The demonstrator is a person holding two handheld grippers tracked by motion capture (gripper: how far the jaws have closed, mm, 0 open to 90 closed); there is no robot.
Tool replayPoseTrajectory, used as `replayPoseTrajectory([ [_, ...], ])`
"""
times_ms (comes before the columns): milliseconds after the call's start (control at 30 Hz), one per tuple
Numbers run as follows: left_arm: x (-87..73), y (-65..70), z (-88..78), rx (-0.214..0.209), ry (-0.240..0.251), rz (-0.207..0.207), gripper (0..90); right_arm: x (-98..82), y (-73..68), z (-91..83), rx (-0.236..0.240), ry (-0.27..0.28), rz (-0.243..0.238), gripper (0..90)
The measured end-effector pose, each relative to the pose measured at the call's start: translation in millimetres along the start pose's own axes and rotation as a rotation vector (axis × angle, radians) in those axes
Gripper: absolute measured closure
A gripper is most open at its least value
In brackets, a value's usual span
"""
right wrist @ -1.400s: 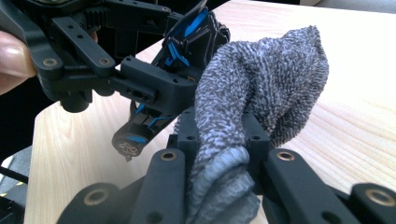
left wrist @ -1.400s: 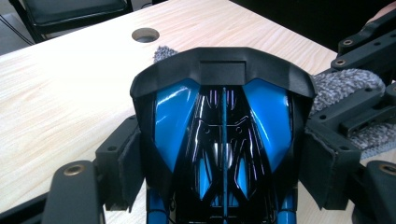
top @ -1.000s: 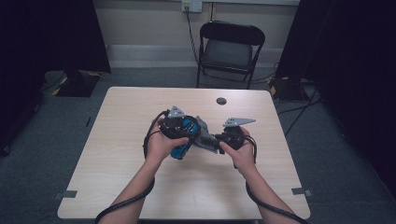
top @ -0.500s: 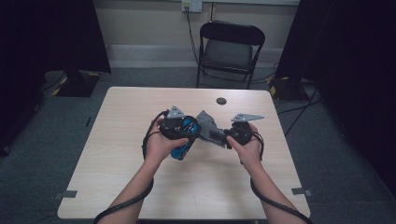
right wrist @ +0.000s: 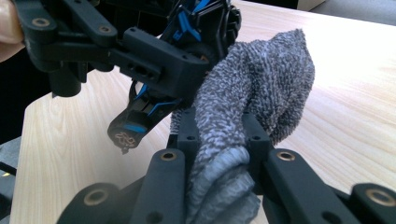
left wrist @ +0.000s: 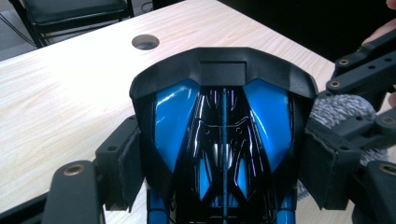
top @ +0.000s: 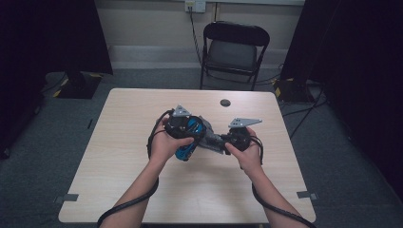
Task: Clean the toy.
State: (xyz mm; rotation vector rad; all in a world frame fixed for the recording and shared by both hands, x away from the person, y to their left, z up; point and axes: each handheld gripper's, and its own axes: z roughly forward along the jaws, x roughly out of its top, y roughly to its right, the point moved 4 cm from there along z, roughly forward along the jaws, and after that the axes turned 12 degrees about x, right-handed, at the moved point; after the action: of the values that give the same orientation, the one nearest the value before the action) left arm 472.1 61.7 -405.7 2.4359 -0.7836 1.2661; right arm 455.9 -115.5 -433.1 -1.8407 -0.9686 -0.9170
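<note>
High view puts both my hands at the middle of the frame, above the wooden table point(top: 119, 156), with the work held up between them: my left gripper point(top: 186, 129) carries a glossy blue and black toy car point(top: 189, 137), and my right gripper point(top: 223, 141) brings a grey terry cloth point(top: 211, 138) in against it from the right. In the left gripper view the toy car point(left wrist: 223, 140) fills the centre, nose away from me, and my jaws stand wide, their pads pressed against its two flanks, so I have it clamped; the cloth point(left wrist: 341, 112) shows at the right edge, just beside the car's side. In the right gripper view my jaws are nearly closed, pinching a bunched fold of the cloth point(right wrist: 252, 107) at lower centre, and the loose end of it rises toward the upper middle and touches the underside or side of the car point(right wrist: 196, 28), near the other gripper's black arm. I judge the wiping to be under way: car gripped, cloth gripped, cloth on the bodywork. How much of the shell is already clean I cannot tell; the top looks shiny. Left to do, as I see it, is to rub over the remaining faces and then set both things down on the table.
</note>
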Motion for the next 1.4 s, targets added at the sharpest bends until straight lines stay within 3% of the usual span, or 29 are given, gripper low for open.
replayPoseTrajectory([
  [333,4.5,-2.5,5.5,0.013,-0.010,-0.009,25.5,-5.5,-4.5,7.9,0.006,-0.047,-0.023,74.7],
  [800,15.3,-6.7,11.6,0.040,0.001,-0.032,25.5,-21.7,-18.0,30.4,0.056,-0.111,-0.041,74.7],
  [1100,24.2,-9.5,8.1,0.052,0.028,-0.044,25.5,-36.5,-29.8,46.4,0.112,-0.161,-0.054,74.7],
  [1233,26.7,-13.3,4.0,0.059,0.044,-0.056,25.4,-40.0,-28.9,44.2,0.119,-0.183,-0.062,74.6],
  [1400,27.5,-16.0,-0.3,0.062,0.048,-0.055,25.5,-41.1,-20.7,31.0,0.095,-0.183,-0.054,74.6],
])
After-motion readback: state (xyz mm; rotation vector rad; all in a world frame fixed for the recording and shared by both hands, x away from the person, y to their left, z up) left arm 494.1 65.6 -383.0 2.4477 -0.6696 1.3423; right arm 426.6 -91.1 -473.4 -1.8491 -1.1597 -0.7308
